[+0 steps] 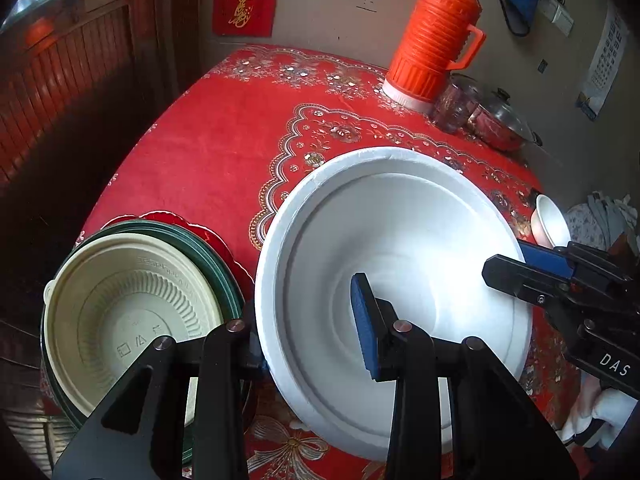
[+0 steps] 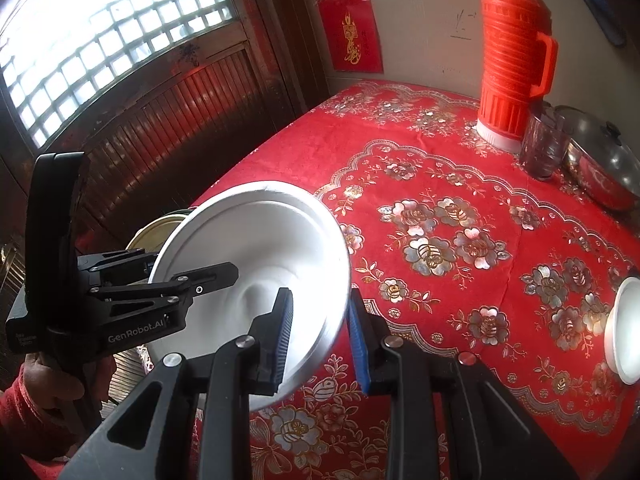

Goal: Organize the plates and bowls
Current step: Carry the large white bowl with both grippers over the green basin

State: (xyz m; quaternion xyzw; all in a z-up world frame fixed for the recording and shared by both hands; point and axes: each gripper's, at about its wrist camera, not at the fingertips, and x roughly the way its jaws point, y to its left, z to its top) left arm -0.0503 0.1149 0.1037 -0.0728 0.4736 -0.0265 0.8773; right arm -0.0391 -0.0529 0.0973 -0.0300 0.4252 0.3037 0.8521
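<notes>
A large white plate (image 1: 400, 264) is held tilted above the red tablecloth by both grippers. My left gripper (image 1: 312, 320) straddles its near rim, one blue pad inside the plate, the other finger hidden behind it. My right gripper (image 2: 320, 320) straddles the opposite rim (image 2: 340, 292), with a gap between its pads and the plate edge; it shows at the right in the left wrist view (image 1: 532, 264). A cream ribbed bowl (image 1: 128, 320) sits on a stack of green and red plates (image 1: 224, 276) at the table's left corner. A small white bowl (image 2: 624, 328) lies at the right.
An orange thermos (image 1: 432, 36), a clear glass jar (image 1: 456, 104) and a lidded steel pot (image 1: 500, 124) stand at the back right of the table (image 1: 224, 136). A dark wooden door and window lie left of the table edge.
</notes>
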